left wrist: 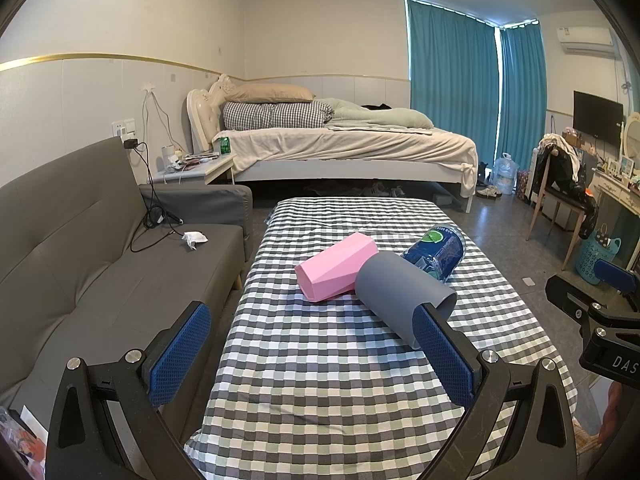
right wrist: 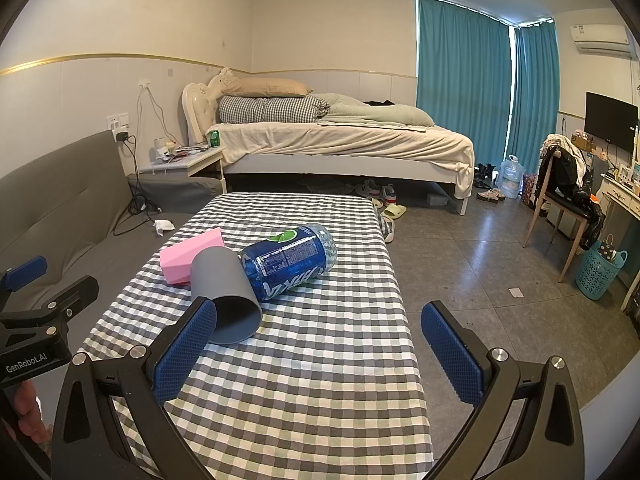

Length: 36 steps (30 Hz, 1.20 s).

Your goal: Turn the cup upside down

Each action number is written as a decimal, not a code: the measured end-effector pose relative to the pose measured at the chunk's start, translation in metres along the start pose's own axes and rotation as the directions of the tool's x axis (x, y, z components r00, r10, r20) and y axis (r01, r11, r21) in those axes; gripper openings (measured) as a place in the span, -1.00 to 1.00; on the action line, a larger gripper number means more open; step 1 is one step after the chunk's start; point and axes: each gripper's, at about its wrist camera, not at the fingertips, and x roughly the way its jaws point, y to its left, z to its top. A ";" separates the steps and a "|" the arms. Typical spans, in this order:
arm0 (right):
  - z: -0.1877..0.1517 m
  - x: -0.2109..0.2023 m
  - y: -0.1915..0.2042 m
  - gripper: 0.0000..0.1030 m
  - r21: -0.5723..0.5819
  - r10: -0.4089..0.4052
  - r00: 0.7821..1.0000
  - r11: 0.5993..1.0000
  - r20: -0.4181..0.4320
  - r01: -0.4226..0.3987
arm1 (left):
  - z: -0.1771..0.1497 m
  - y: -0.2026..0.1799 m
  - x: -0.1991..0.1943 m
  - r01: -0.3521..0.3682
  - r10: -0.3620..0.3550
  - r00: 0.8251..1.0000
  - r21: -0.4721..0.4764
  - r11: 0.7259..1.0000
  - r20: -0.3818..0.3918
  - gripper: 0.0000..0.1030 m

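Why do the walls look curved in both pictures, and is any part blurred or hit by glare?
Left wrist view: fisheye bending bows the wall stripe and ceiling, dark corners; grey cup and pink cup sharp. Right wrist view: same bending; small highlights on the blue bottle and a soft reflection on the floor; no obvious blur.

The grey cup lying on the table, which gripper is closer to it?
Roughly equal. The left gripper has the grey cup at its right fingertip; the right gripper has it at its left fingertip. Both open.
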 end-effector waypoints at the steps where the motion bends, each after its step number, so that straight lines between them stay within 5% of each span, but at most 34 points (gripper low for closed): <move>1: 0.000 0.000 0.000 1.00 0.000 0.000 1.000 1.000 0.000 0.000 | 0.000 0.000 0.000 0.000 0.000 1.000 0.000 1.000 0.000 1.00; 36: -0.005 0.006 0.004 1.00 -0.005 0.000 1.000 1.000 -0.013 0.000 | 0.001 0.001 0.000 0.001 -0.001 1.000 -0.003 1.000 -0.003 1.00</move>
